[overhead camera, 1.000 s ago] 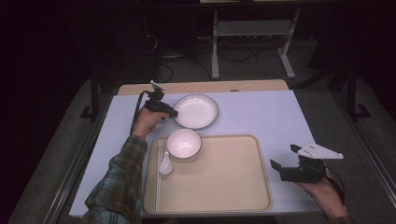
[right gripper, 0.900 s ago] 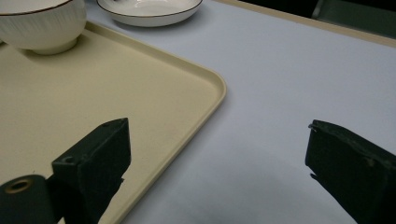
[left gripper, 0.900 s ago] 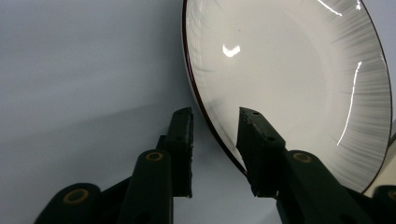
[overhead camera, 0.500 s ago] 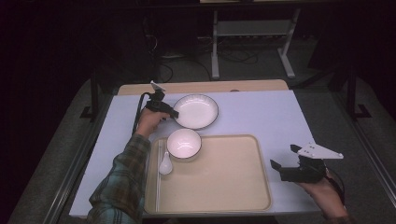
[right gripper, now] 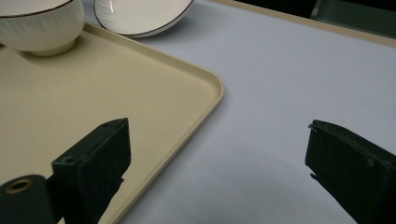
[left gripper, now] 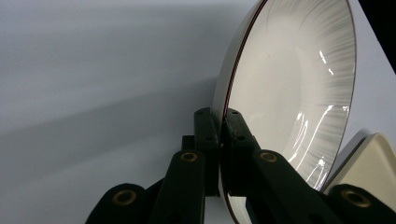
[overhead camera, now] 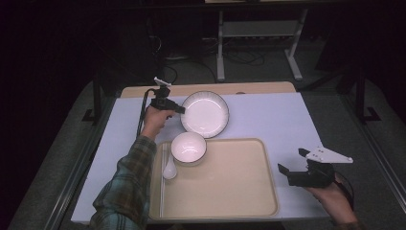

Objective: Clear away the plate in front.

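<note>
plate [left gripper: 289, 88] rim sits pinched between the left gripper [left gripper: 218, 122] jaws.

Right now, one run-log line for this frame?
left gripper: jaws just closed on plate rim | right gripper: open, idle beside tray | bowl, spoon: on tray

In the left gripper view, the plate [left gripper: 289, 93] runs past the top edge, its lower rim hidden behind the black jaws. In the right gripper view, the bowl [right gripper: 39, 25] and tray [right gripper: 93, 93] are cropped at the left edge.
</note>
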The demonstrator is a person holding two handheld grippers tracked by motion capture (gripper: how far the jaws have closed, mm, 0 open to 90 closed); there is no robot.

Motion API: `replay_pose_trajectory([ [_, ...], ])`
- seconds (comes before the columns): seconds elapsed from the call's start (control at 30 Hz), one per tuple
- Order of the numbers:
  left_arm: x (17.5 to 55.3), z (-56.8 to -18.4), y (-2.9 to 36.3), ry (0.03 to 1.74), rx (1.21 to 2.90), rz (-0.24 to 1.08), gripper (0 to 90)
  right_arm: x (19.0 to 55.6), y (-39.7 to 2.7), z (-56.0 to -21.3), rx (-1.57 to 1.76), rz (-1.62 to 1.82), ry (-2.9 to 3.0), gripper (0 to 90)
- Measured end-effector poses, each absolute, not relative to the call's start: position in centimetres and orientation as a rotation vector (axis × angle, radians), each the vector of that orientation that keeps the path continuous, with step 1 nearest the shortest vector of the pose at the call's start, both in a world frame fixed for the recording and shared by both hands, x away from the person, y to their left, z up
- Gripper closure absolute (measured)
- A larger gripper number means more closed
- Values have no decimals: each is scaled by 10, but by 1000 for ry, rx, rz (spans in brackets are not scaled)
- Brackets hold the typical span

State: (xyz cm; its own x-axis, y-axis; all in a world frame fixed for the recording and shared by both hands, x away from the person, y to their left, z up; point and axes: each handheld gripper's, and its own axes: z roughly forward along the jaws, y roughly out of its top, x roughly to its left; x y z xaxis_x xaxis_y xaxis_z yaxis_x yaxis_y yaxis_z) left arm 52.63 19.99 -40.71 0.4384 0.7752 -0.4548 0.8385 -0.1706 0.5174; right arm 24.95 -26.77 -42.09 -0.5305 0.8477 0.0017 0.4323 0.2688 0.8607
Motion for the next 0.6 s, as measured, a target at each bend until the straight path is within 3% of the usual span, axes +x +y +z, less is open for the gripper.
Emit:
replay_pose_trajectory([
  [0.3, 523, -388, 190, 1295, 1990, -16, 857, 250, -268, -421, 1153, 1188, 2077, 65],
  [0.6, 518, -364, 164, 1195, 1998, -42, 856, 250, -268, -420, 1153, 1190, 2073, 65],
])
